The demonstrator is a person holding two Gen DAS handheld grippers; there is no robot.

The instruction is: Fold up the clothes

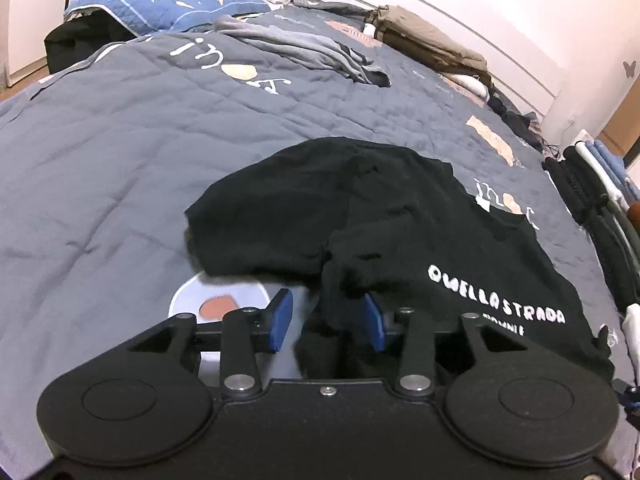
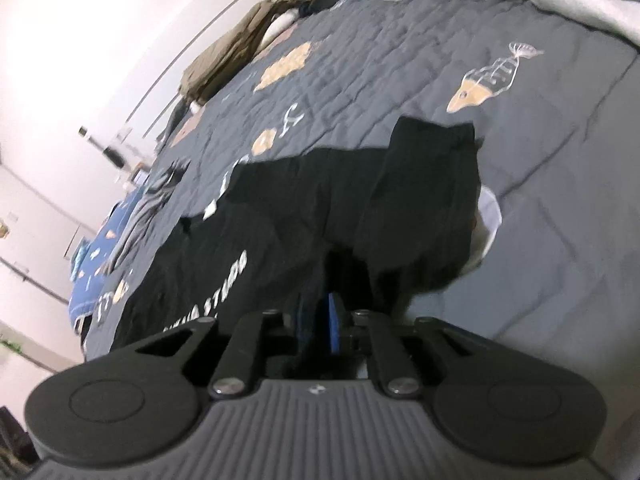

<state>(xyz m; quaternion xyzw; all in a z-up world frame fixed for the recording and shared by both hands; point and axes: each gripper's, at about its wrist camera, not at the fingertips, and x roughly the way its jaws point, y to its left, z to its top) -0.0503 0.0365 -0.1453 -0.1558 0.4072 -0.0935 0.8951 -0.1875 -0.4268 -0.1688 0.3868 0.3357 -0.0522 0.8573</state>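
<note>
The left gripper (image 1: 327,322) sits low over the grey quilt (image 1: 120,152), pointing toward 12 o'clock along the bed, its blue pads (image 1: 280,320) spread apart. A bunched edge of the black T-shirt (image 1: 360,220) droops into the gap and covers most of the right-hand pad, but the left pad stands bare and clear of the cloth, so nothing is pinched there.

The right gripper (image 2: 320,320) is rolled steeply — in its view the bed runs diagonally from 8 o'clock up to 2 o'clock. Its fingers are drawn close together, and black fabric of the T-shirt (image 2: 360,200) fills the narrow gap between them; only a sliver of one blue pad (image 2: 334,326) shows, the other is buried in cloth. It appears clamped on a fold of the shirt.

The T-shirt lies half folded in the middle of the quilt, a sleeve turned over the body, white lettering (image 1: 496,296) on the part toward 4 o'clock in the left view. The lower line of lettering is cut off by the gripper body, and in the right view the print is blurred and unreadable.

A pale round patch (image 1: 216,296) on the quilt peeks out at 7 o'clock from under the shirt, partly hidden. A grey garment (image 1: 296,48) lies at 12 o'clock, an olive pile (image 1: 432,44) at 1 o'clock, and stacked folded clothes (image 1: 600,200) at 3 o'clock — cropped by the frame edge.
</note>
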